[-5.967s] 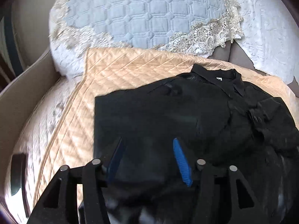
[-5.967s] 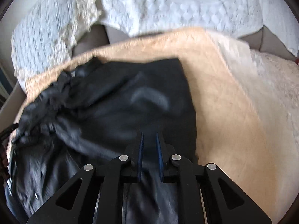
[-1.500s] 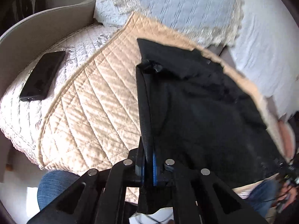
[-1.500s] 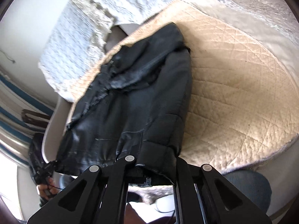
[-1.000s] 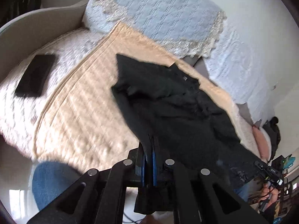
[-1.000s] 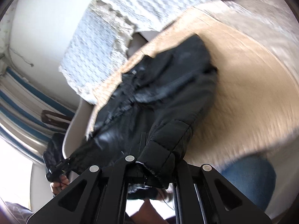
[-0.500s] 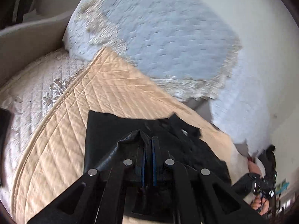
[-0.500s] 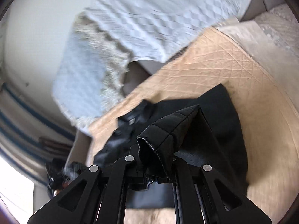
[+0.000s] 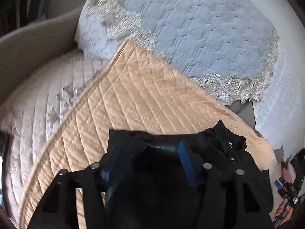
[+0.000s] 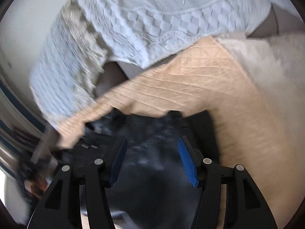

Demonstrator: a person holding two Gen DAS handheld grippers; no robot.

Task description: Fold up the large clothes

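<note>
Left wrist view: my left gripper (image 9: 150,164) has just been opening, and its blue pads stand wide apart now. The black shiny jacket (image 9: 225,152) lies under and between them, but the pads do not press on it. The jacket rests on the peach quilted blanket (image 9: 137,99), close to the blanket's near edge and toward its right side. Its collar points to the far right corner, near the pale blue quilted cushion with lace trim (image 9: 190,30).

In the right wrist view, my right gripper (image 10: 152,160) has also just been opening. Its pads are wide too, with the black cloth below them and nothing pinched.

I think one fold is done: the bottom of the jacket looks laid up over the top part, so it makes a shorter, thicker pile. The far edge looks bumpy. What is left, I think, is to smooth it and maybe fold it once more to make it small and neat.
</note>
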